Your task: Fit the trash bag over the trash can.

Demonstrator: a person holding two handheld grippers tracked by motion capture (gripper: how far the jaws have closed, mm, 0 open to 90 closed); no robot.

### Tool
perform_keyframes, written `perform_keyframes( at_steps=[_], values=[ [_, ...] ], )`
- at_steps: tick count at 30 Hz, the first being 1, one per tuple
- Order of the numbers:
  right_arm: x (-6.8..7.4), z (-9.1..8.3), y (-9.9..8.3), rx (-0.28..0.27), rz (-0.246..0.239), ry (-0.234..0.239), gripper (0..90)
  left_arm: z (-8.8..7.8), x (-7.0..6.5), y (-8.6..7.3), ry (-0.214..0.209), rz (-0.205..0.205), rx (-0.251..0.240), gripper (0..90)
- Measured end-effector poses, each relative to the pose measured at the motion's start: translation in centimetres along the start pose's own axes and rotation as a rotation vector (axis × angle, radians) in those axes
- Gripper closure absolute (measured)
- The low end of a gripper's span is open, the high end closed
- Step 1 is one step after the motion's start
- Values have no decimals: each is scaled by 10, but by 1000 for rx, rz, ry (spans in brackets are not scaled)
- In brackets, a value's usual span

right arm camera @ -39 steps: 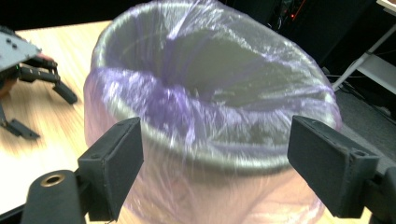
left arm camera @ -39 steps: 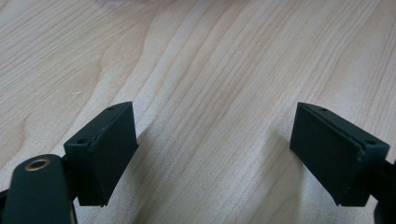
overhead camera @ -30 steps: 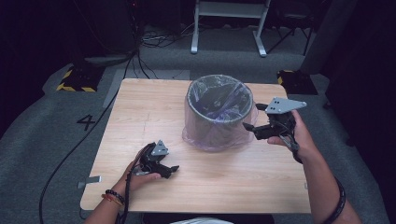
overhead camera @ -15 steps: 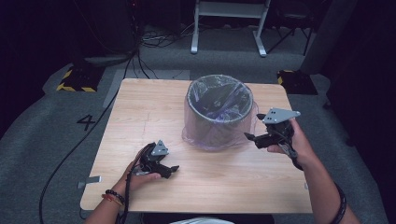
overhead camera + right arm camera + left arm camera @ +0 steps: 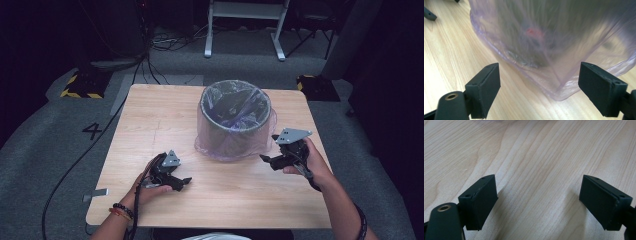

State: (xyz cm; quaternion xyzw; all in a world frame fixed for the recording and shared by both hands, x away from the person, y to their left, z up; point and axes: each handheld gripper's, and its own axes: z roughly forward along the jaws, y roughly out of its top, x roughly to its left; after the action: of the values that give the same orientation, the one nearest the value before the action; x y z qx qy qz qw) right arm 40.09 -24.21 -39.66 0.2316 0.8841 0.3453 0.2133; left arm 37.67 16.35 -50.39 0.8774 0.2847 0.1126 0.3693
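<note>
So the table (image 5: 150, 120) is pale wood and pretty much bare apart from the bin (image 5: 235, 120), which stands a bit past the middle toward the far side, with a thin purplish bag (image 5: 220, 145) lining it and draped down the outside so the loose hem pools on the wood all round the base. The right gripper (image 5: 267, 159) sits low by the bin's right side, jaws spread wide with nothing in them, and in the right gripper view the bag's bottom edge (image 5: 559, 92) lies just ahead of the gap, not touching either pad. The left gripper (image 5: 184, 181) rests on the table near the front edge, well apart from the bin, also released and empty. My guess is the job is grabbing that hem on the right, so I'd go in level with the wood, get one pad under the fold and pinch only film; too high and you'll nudge the bin instead
</note>
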Motion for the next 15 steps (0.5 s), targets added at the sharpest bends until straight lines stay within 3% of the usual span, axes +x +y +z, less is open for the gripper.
perform_keyframes(
  at_steps=[15],
  values=[
    [8, 21, -40, 82, 24, 6, 180, 0, 0, 0, 0, 0, 1, 145]
  ],
)
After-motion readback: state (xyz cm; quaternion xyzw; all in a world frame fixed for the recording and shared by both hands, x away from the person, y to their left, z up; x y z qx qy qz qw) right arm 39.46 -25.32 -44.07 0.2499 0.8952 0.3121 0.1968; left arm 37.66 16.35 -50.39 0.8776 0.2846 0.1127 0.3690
